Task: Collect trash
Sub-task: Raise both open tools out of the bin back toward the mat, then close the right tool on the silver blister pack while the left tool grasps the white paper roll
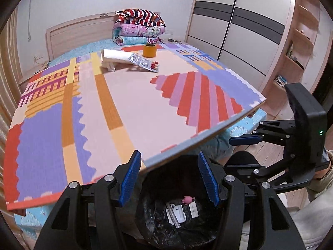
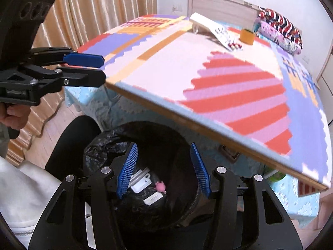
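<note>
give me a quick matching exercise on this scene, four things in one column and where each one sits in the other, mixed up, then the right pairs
Things:
1. pink toy
2. tape roll
3. folded quilts
4. blister packs

Places:
A. stacked against the headboard
B. leaning on the white box on the mat
C. inside the black-lined bin
D. standing on the mat, near the quilts

Pairs: 1-C, 2-D, 3-A, 4-B
</note>
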`<state>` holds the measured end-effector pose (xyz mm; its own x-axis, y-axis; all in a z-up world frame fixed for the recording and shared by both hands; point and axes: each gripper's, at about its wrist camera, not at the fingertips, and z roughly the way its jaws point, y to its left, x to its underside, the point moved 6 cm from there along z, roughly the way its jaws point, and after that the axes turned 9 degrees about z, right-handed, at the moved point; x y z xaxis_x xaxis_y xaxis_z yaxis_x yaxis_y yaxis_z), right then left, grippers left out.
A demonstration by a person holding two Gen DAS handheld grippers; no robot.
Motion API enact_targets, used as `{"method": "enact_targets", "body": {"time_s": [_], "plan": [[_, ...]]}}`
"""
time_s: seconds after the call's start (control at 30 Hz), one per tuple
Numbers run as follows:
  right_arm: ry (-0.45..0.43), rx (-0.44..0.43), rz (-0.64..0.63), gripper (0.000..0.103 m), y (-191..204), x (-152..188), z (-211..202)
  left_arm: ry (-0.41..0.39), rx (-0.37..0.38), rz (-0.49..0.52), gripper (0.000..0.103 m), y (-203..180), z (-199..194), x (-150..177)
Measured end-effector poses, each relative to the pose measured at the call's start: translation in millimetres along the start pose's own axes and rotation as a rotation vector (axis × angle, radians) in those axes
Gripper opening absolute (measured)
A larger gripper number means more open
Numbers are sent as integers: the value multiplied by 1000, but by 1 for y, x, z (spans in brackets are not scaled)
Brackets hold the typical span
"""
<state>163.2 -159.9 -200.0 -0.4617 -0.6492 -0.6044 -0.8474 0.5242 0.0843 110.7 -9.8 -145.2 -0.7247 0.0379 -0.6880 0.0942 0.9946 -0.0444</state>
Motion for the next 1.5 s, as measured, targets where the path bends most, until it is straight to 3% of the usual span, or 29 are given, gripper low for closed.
{"method": "enact_targets", "body": {"time_s": [0.43, 1.0, 1.23, 1.5], "plan": [[-70, -34, -26, 58, -20, -52, -2, -77, -29, -21, 54, 43, -2, -46], [-91, 90, -57, 62, -76, -128, 49, -81, -58, -79, 54, 123, 51, -99], [-121, 89, -50, 73, -95, -163, 73, -73, -68, -101, 42, 156, 73, -119], [-117, 64, -107, 76, -96, -192, 92, -89, -47, -111, 34, 184, 93, -144]]}}
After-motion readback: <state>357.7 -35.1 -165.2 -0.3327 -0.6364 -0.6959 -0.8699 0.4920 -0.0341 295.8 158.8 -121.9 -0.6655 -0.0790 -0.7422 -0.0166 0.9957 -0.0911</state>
